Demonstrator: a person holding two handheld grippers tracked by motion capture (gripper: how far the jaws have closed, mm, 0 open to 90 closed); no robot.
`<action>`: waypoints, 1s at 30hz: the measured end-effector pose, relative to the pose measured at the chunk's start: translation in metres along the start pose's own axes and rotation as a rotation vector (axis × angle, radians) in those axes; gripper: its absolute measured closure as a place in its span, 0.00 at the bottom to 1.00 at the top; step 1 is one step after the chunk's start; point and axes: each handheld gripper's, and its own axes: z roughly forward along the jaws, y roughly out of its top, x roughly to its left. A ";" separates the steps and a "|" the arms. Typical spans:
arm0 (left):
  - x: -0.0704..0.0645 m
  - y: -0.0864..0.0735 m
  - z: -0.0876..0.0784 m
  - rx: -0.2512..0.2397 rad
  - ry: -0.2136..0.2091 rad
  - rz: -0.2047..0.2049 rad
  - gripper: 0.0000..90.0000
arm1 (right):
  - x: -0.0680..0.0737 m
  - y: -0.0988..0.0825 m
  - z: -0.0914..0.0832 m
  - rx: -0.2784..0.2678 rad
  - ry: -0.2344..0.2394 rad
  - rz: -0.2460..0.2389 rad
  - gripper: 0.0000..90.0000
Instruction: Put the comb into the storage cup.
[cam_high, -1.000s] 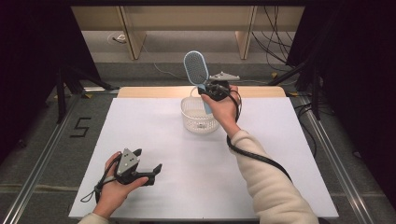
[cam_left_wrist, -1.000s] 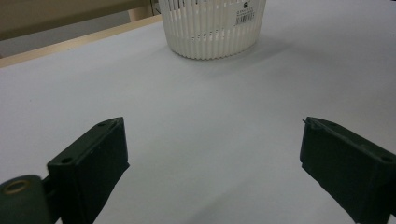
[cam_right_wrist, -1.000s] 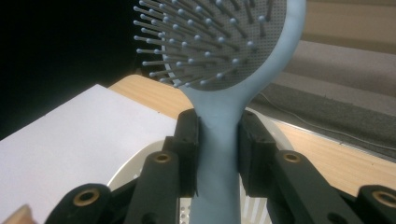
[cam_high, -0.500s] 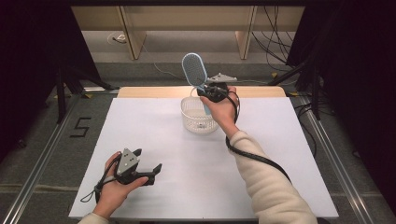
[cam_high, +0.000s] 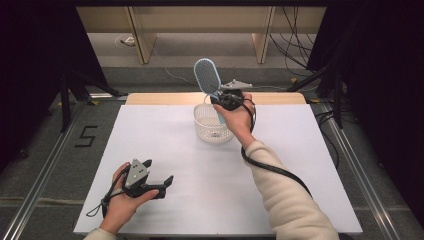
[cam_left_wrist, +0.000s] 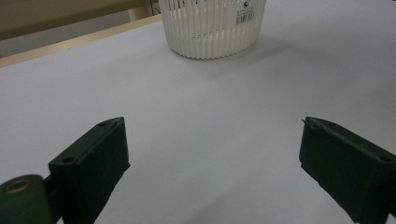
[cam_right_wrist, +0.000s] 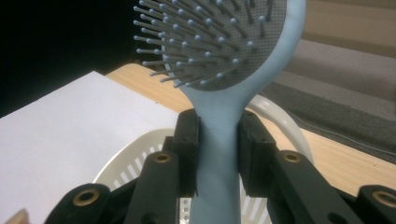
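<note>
A light blue hairbrush (cam_high: 207, 77) with a grey bristle pad stands upright over the white slatted basket (cam_high: 207, 129) at the far middle of the table. My right gripper (cam_high: 220, 100) is shut on its handle; in the right gripper view both pads clamp the hairbrush (cam_right_wrist: 219, 135) handle, with the basket (cam_right_wrist: 135, 163) rim right below. The handle's lower end reaches down inside the basket. My left gripper (cam_high: 159, 183) rests low at the near left, open with nothing between its fingers (cam_left_wrist: 91, 161); it faces the basket (cam_left_wrist: 212, 28).
The white table top (cam_high: 300, 165) has a wooden strip (cam_high: 150, 98) along its far edge. A cable trails from my right gripper along the sleeve. A shelf unit stands on the floor beyond the table.
The hairbrush head has tipped slightly to the left over the basket. Both hands stay where they were.
</note>
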 end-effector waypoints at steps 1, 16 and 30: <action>0.000 0.000 0.000 -0.001 0.000 0.000 0.08 | 0.000 0.000 0.000 0.003 -0.001 -0.002 0.80; 0.000 0.000 0.000 0.000 0.001 0.000 0.08 | 0.001 -0.001 0.002 0.020 0.000 -0.009 0.80; 0.000 0.000 0.000 -0.001 0.002 0.000 0.08 | 0.003 -0.003 0.003 0.033 0.006 -0.019 0.80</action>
